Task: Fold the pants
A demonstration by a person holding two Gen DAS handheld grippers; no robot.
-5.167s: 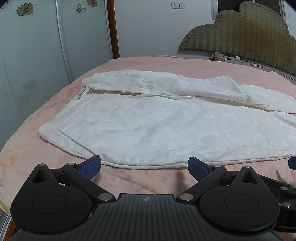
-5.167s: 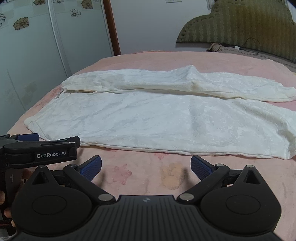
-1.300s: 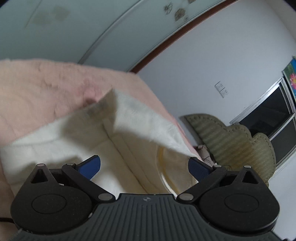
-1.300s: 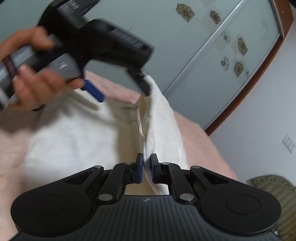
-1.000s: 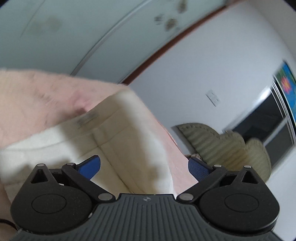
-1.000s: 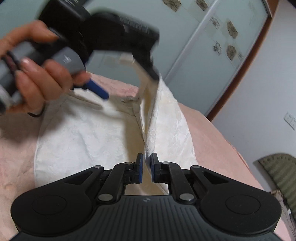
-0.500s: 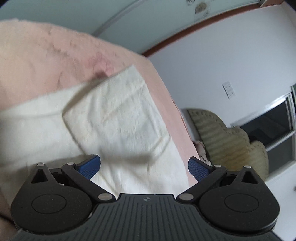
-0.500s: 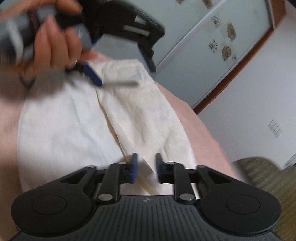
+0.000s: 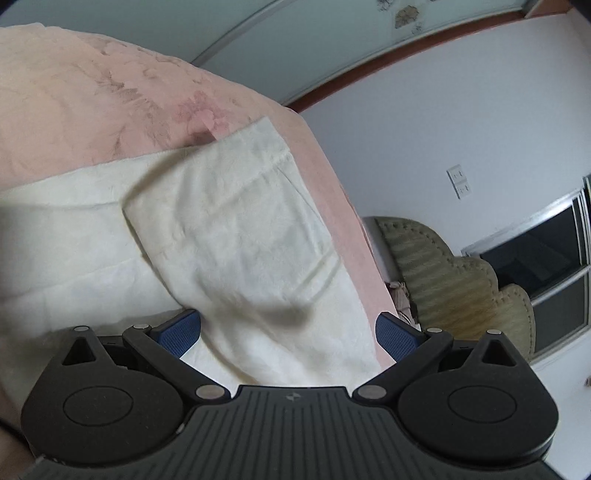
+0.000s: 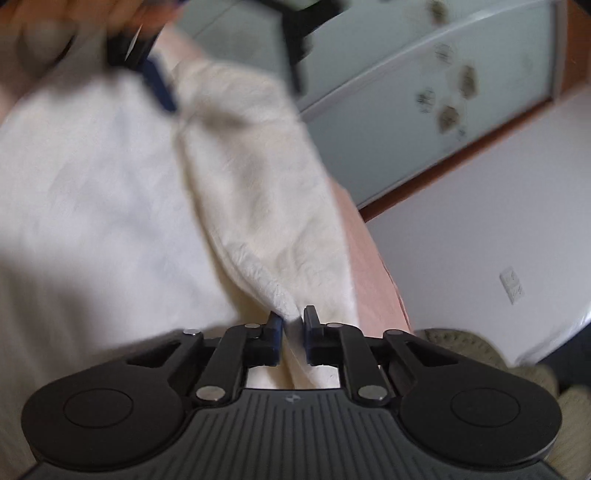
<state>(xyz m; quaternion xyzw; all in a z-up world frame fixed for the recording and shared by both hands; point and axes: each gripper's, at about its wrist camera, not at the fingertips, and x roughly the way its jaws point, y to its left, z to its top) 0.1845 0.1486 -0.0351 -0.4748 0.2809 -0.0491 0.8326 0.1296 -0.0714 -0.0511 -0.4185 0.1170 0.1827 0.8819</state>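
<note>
Pants (image 9: pixel 236 236): cream-white, lying on the pink bedspread (image 9: pixel 92 103), which you see at the far left and top of your left wrist view. One thickness lies flat at the left; a second, narrower layer is folded over it and runs down the middle toward your left gripper (image 9: pixel 288 330), its hemmed end pointing up at the bedspread's floral patch. Your left gripper stands spread wide, blue pads (image 9: pixel 181 328) at either side of that folded layer, neither pad pressing on it; the cloth passes between them and under the gripper body. To the right of the pants a strip of pink bedspread, then the olive headboard (image 9: pixel 443 280), a white wall with a socket plate (image 9: pixel 460 181) and a dark window (image 9: pixel 535 254). In your right wrist view, much blurred, the top left holds a hand (image 10: pixel 44 33) and the left gripper (image 10: pixel 229 48), its blue pad (image 10: pixel 159 88) against the upper end of the pants (image 10: pixel 92 184). The broad flat layer fills the left; a raised ridge of folded cloth runs down the middle to your right gripper (image 10: pixel 293 319). Its jaws are drawn nearly together with a pinch of that ridge's edge between the pads. Right of it, the frosted wardrobe door (image 10: pixel 424 92) with flower marks, wooden trim, white wall.
</note>
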